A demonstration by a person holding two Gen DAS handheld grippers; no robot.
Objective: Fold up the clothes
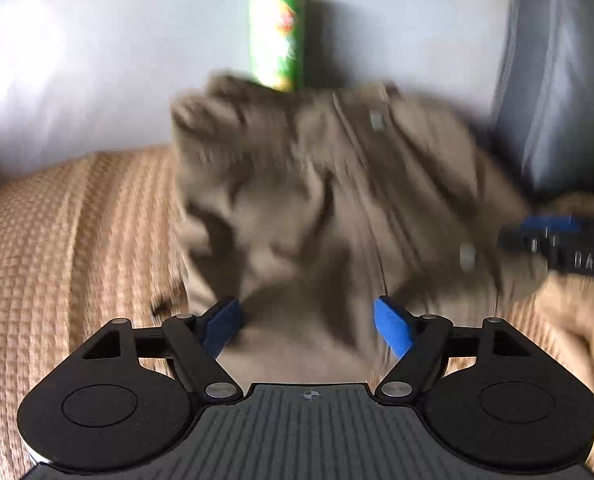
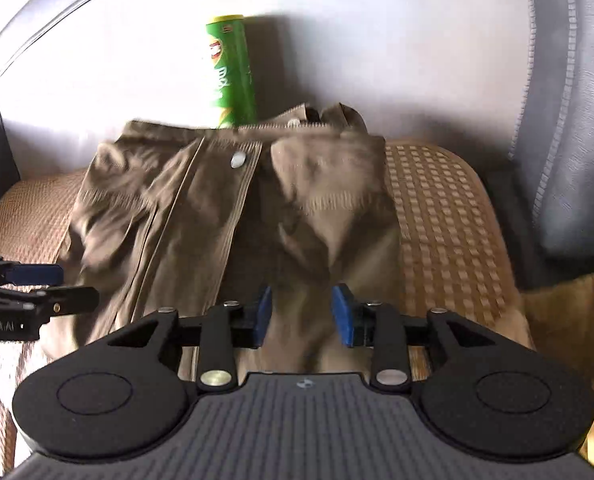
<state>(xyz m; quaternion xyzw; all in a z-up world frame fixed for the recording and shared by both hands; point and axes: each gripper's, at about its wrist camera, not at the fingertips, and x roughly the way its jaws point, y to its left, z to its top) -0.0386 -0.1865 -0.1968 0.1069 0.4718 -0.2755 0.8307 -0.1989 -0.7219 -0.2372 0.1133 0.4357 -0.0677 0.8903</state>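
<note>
Khaki jacket (image 2: 233,216) sits on the woven mat (image 2: 449,216) of a grey leather sofa (image 2: 417,40), collar end toward the backrest, snap placket running down its middle. Going left to right in my right-wrist view: left claw (image 2: 57,280) comes in at the left edge beside the jacket's left side; I see its jaws parted in its own view (image 1: 309,328), nothing pinched, fabric under them. Centre: both side panels look already turned in over the body, so it reads as partly folded, rumpled though. Could equally be a bundle being opened out; can't settle which. Right claw (image 2: 301,312) hovers over the near hem, jaws apart, holding nothing. My guess is both claws are spread to take the hem at two spots so it lifts evenly. Green chip can (image 2: 231,68) stands upright behind the collar against the backrest; lid on, contents not visible. Far right, some tan fuzzy thing (image 2: 569,312) off the mat, unclear what.
</note>
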